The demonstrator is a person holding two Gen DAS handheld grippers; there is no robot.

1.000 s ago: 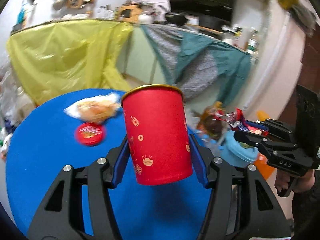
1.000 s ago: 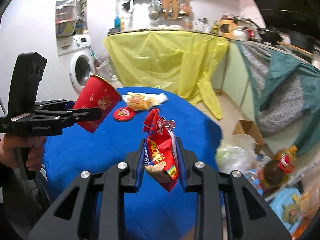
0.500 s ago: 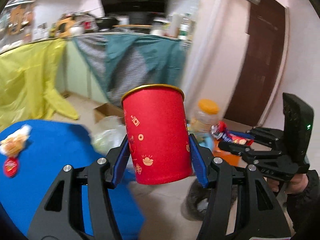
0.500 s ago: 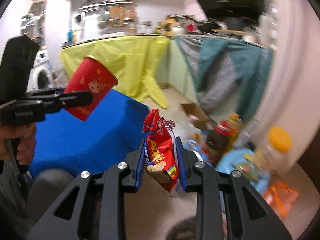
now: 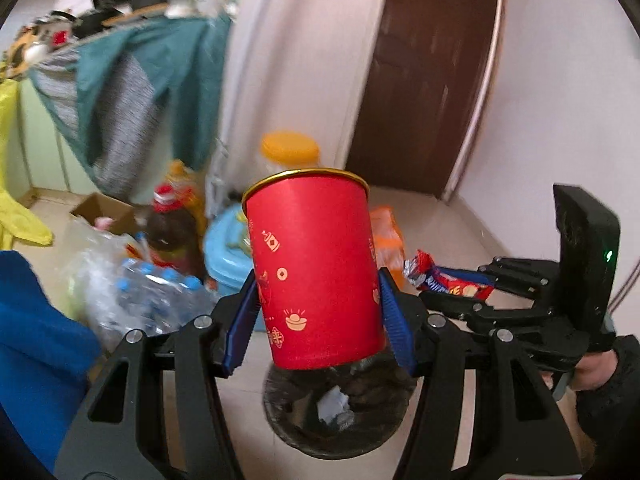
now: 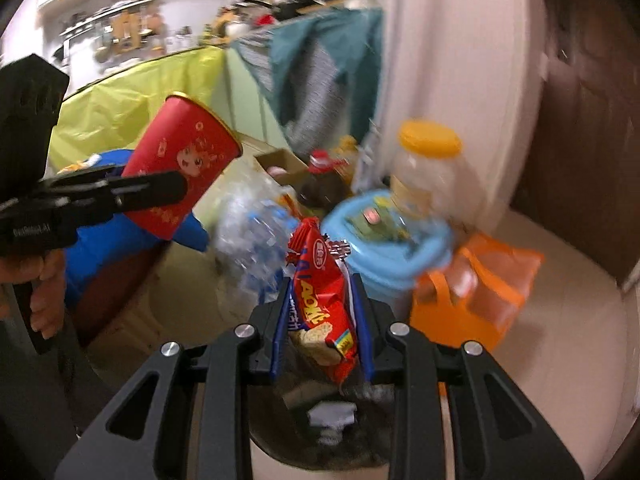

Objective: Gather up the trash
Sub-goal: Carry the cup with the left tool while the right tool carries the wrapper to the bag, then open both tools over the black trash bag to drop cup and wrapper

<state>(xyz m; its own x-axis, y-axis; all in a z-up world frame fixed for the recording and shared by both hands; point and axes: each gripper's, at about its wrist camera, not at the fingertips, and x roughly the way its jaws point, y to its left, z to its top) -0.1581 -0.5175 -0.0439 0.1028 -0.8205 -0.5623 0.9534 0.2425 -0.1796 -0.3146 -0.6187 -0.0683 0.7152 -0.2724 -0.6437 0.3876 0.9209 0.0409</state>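
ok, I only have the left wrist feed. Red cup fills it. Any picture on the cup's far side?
Observer: Yes, the right wrist view shows a cartoon figure on the red cup, held in the left gripper.
Operator: What's the right gripper holding? I see it edge-on.
Observer: The right gripper is shut on a red snack wrapper with a biscuit pictured on its front.
Operator: What's under the wrapper?
Observer: The dark bin, with a pale scrap inside, lies right below it.
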